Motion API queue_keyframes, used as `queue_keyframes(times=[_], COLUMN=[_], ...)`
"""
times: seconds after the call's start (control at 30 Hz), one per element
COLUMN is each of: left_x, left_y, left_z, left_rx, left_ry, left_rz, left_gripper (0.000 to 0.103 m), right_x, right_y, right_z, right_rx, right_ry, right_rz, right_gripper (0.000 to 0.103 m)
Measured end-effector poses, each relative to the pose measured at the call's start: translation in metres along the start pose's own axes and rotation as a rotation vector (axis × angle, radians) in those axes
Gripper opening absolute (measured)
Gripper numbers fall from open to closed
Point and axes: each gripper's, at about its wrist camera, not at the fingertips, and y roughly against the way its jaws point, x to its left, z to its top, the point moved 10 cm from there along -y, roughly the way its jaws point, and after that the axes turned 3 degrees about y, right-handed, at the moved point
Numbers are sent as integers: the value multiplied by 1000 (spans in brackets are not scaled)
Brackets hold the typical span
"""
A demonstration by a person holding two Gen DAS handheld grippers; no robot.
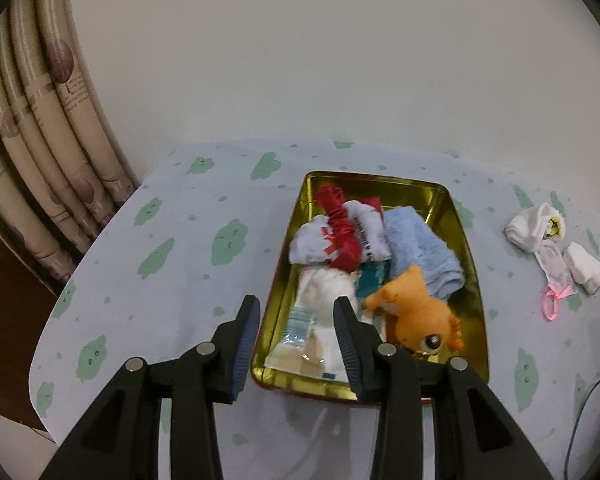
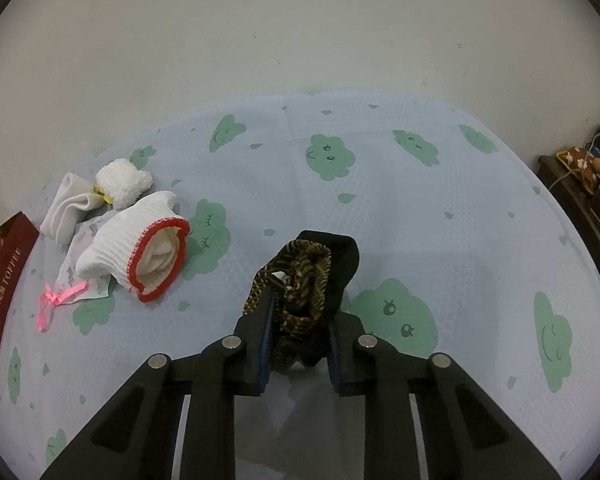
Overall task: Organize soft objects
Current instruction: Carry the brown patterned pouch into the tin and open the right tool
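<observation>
Left-wrist and right-wrist views, tabletop w/ cloud-print cloth (image 2: 380,208). Right gripper (image 2: 300,336) is clenched on a dark bundle (image 2: 312,280), black fabric w/ a brown-and-yellow striped band; the bundle's long axis runs forward along the fingers, its far end standing beyond the tips and above the cloth. Left gripper (image 1: 296,340) is released, nothing between the pads; it hangs over the near left edge of the gold tray (image 1: 466,236), which already holds a red-and-white sock (image 1: 340,236), a blue towel (image 1: 416,252), an orange plush toy (image 1: 412,312) and a white packet (image 1: 312,320). Key relation: the tray lies to the left of the right gripper, outside the right-wrist view except for the dark red box (image 2: 4,280) at that view's left edge, so the held bundle probably has to travel leftward across open cloth. Still loose between the two: a red-trimmed white sock (image 2: 140,256), opening toward the camera, plus a white folded sock (image 2: 68,208), fluffy white piece (image 2: 124,184) and pink ribbon (image 2: 56,300). Judged: tray room is tight, the free gold floor being mostly at the far right corner and near edge; the left gripper sits nearer the tray, the right nearer the loose socks.
</observation>
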Motion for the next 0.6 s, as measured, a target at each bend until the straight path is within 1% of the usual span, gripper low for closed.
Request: queue_keyframes(times=[0.17,0.37,0.6], left_x=[16,39,53], left_y=[-4,-3,0], left_z=[-8,-17,-22], left_rx=[1,-11,-38], left_ry=[24,83,119], left_rz=[10,21,46], left_gripper=[39,39,39], right_x=[3,14,46], right_y=[2,14,38], right_z=[0,3,18], right_rx=[5,10,-20], right_ry=[30,55,105], right_rz=[-34,-66,-51], right_gripper=[18,18,18])
